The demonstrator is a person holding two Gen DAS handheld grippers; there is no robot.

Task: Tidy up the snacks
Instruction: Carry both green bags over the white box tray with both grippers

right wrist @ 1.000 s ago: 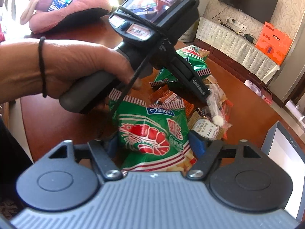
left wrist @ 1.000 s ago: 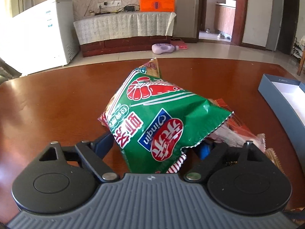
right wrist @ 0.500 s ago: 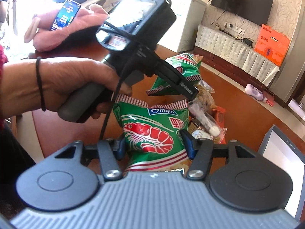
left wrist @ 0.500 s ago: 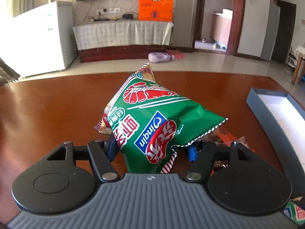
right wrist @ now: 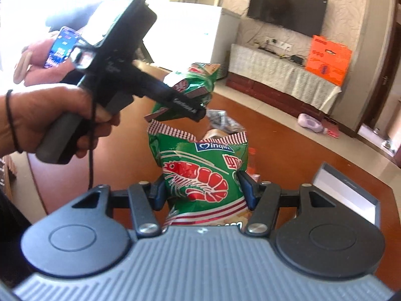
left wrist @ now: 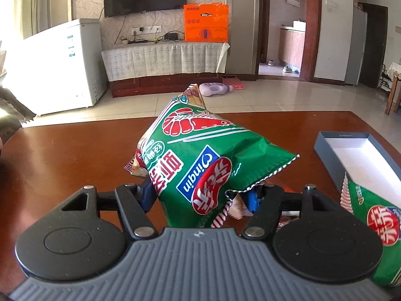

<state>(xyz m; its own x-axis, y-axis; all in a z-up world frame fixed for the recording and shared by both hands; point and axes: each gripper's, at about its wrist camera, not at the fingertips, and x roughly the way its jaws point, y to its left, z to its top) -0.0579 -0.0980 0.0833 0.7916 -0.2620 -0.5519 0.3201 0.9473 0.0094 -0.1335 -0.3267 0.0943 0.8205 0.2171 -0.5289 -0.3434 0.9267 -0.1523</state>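
My left gripper (left wrist: 200, 198) is shut on a green shrimp-chip bag (left wrist: 200, 155) and holds it up above the brown table (left wrist: 62, 155). My right gripper (right wrist: 203, 192) is shut on a second green shrimp-chip bag (right wrist: 200, 175), also lifted; that bag shows at the right edge of the left wrist view (left wrist: 376, 215). The left gripper with its bag (right wrist: 195, 82) shows in the right wrist view, up and to the left. A grey open box with a white inside (left wrist: 361, 150) lies on the table at the right, also in the right wrist view (right wrist: 343, 188).
More snack packets (right wrist: 220, 123) lie on the table beyond the right bag. A pink cushion with a phone (right wrist: 60, 47) is at the far left. A white freezer (left wrist: 55, 67), a TV bench and an orange box (left wrist: 205, 22) stand across the room.
Both grippers have lifted their green bags higher off the table and off the snack pile. The grey box has come closer in both views.
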